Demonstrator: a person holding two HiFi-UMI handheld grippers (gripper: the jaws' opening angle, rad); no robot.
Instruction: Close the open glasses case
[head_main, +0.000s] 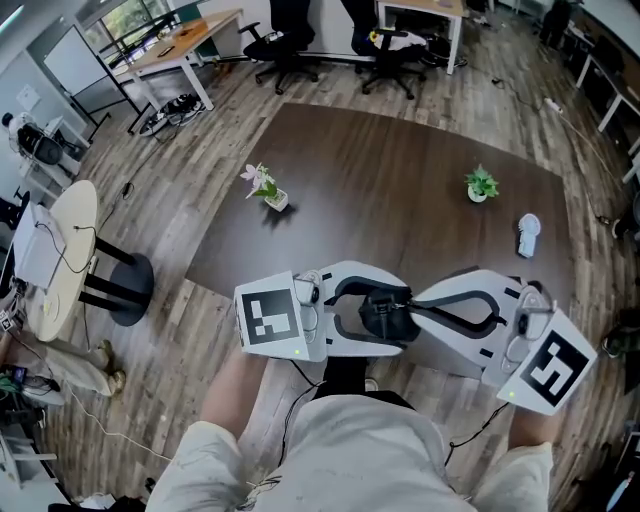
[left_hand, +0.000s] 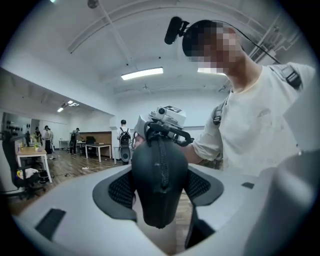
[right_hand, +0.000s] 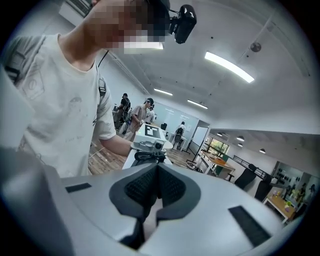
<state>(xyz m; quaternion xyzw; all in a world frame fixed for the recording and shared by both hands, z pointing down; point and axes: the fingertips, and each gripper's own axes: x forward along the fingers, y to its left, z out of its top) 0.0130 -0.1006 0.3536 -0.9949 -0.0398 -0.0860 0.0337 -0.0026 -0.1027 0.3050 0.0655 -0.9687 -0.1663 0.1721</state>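
Observation:
A black zipped glasses case (head_main: 380, 312) sits between the fingers of my left gripper (head_main: 400, 318), low over the near edge of the dark table (head_main: 400, 180). In the left gripper view the case (left_hand: 157, 165) stands on end, zip facing the camera, and the left gripper (left_hand: 160, 189) presses its pads on both sides. My right gripper (head_main: 415, 303) points at the case from the right, its tips at the case's end. In the right gripper view the right gripper (right_hand: 156, 187) has its pads together; I cannot tell whether anything thin is pinched between them.
On the table stand a small flowering pot (head_main: 265, 187) at the left, a green potted plant (head_main: 481, 185) at the right and a white-blue object (head_main: 528, 232) near the right edge. A round white side table (head_main: 65, 250) stands at far left. Office chairs (head_main: 280, 45) stand beyond.

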